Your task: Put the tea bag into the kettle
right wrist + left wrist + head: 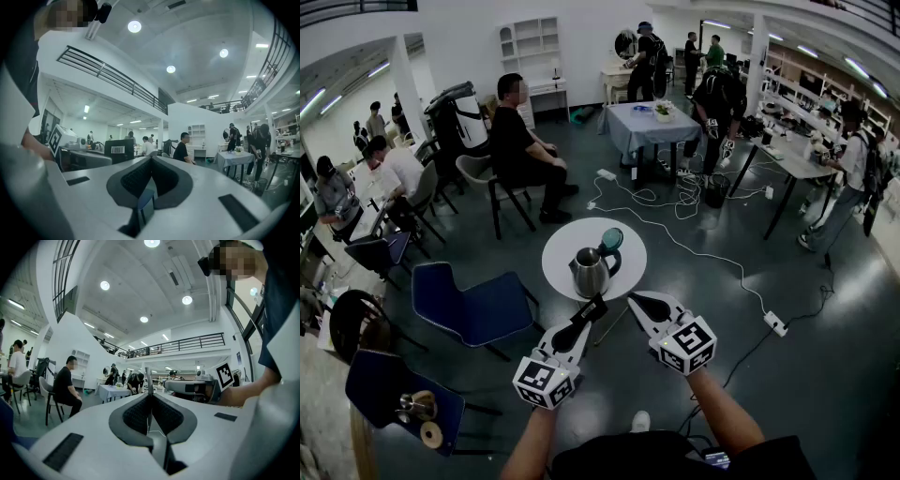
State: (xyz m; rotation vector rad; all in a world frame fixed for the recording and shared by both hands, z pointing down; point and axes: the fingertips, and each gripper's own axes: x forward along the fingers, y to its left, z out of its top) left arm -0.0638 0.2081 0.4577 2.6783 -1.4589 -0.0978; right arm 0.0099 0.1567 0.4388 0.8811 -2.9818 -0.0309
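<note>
I have the left gripper [592, 309] pinched fully together. In the left gripper view a thin pale strip stands up edge-on between its pads [136, 413]. I take that strip to be the tea bag [147, 375], though it is too slim to be sure. Holding it by a flat pinch at the very tip leaves the rest free to drop once I let go over the opening.

The kettle [590, 272] sits near the middle of the round white table [562, 246], at 12 o'clock from both grippers. Its teal lid [611, 239] is tipped back at 1 o'clock of the body, so the mouth looks open to receive the bag.

The right gripper [636, 300] is also closed, pad against pad, and its own view shows nothing between them. I judge it is parked there only to stay out of the way.

Both forearms reach forward from 6 o'clock with the marker cubes toward me. The left gripper angles toward 1 o'clock and its tip is just off the table's near rim, near the kettle but not over it. The right angles toward 11 o'clock, so the two tips converge below the kettle. The next move is a short lift and reach to 12 o'clock.
</note>
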